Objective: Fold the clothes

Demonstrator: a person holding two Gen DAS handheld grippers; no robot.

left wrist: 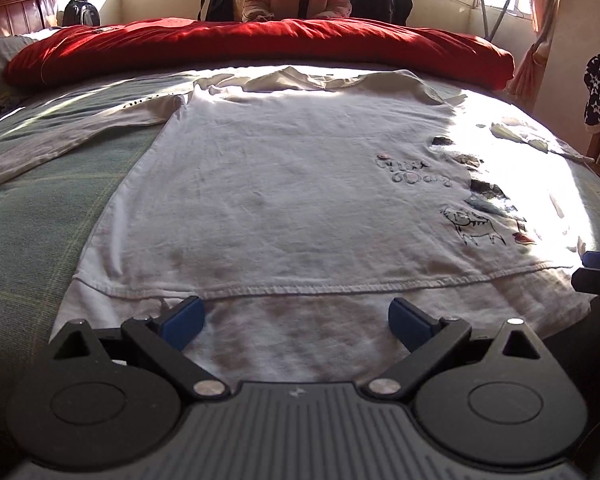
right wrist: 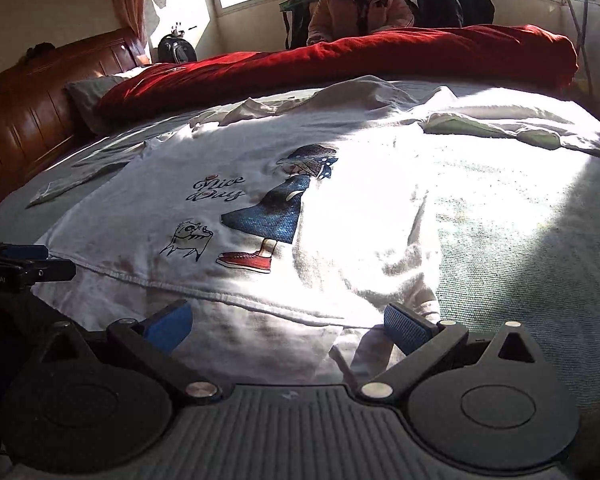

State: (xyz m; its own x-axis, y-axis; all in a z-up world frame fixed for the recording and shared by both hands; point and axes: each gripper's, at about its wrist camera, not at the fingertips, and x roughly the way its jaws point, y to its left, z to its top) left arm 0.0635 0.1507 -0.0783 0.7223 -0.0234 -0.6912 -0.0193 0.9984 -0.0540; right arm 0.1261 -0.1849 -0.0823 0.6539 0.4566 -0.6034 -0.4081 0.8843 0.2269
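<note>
Shirt [left wrist: 284,184] spread flat across the bed [left wrist: 40,216], front up, hem towards you, collar away by the red quilt [left wrist: 260,44]. One long sleeve [left wrist: 60,140] runs out to your left; the other side is washed out by sunlight, so you cannot read that edge well. No fold shows in it.

Your left gripper [left wrist: 296,320] sits low over the hem with its jaws spread wide, nothing between the blue pads [left wrist: 184,320]. Your right gripper [right wrist: 288,328] is the same story: wide apart, empty, hovering at the hem's right end, near the cuff [right wrist: 416,300] lying there.

Watch the hem: two layers show, the upper edge sitting back from the lower one. Pinch only the top layer and the front will peel off the back and drag wrinkles through the print [right wrist: 276,208]. That cuff is close to your right pads [right wrist: 404,328]; catch it along with the hem and the sleeve will bunch inside any fold. The glare on the right could also have you closing on the bedsheet rather than cloth. Someone sits beyond the quilt [right wrist: 360,4], well clear of you.
</note>
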